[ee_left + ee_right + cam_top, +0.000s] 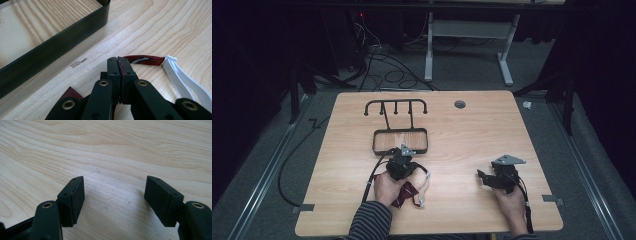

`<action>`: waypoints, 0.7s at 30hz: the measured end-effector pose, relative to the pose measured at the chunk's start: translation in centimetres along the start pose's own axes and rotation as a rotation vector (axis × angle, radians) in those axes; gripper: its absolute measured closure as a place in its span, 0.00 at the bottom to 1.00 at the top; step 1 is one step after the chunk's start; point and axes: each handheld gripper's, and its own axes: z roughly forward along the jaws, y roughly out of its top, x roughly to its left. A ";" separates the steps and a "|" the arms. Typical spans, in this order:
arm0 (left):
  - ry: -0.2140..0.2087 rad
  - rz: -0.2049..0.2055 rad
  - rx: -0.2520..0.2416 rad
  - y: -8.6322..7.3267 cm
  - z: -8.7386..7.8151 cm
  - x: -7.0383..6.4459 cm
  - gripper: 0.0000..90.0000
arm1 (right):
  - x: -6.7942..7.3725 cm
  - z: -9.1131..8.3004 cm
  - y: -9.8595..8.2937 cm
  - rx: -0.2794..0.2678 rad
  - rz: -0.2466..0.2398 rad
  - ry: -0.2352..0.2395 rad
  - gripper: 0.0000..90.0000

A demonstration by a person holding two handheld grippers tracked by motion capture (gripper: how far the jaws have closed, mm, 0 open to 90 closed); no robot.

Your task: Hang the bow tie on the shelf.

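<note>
Nearest the person, the dark red necktie (404, 194) is seen lying on the wooden table (462, 135) just under the left hand (384, 187). The left gripper (404, 162) is closed hard on it: in the left gripper view the jaws are pressed together, with a thin line of red cloth pinched between the pads and the red, striped band of the tie (145, 60) running out to the right of the jaw tips. A white strap (180, 75) is joined to that band's end and trails back toward the camera. In the high view the same white strap (424, 187) is curled just right of the hand.

The tie's long axis is judged to run from the person's edge up toward the gripper, so the pinched end is the far one. The right gripper (484, 179) is held well apart to the right, low over bare wood, its jaws spread wide with nothing between them. The left side is plainly the nearer to the tie.

Just beyond the left gripper, the black tray (379, 146) of the metal hanger stand (396, 107) is seen, its dark wall (57, 46) lying ahead and to the left of the closed jaws. The coming move is judged to turn on that short gap forward.
</note>
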 end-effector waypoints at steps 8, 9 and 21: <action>0.033 0.002 -0.068 0.1 -1.7 0.1 0.99 | 0.0 0.0 0.0 -0.001 -0.008 -0.003 0.38; 0.038 -0.001 -0.079 0.1 -2.0 0.1 0.99 | 0.0 0.0 0.0 -0.001 -0.008 -0.003 0.38; 0.062 -0.045 -0.198 -0.2 -5.9 1.1 0.99 | 0.0 0.0 0.0 -0.001 -0.007 -0.003 0.38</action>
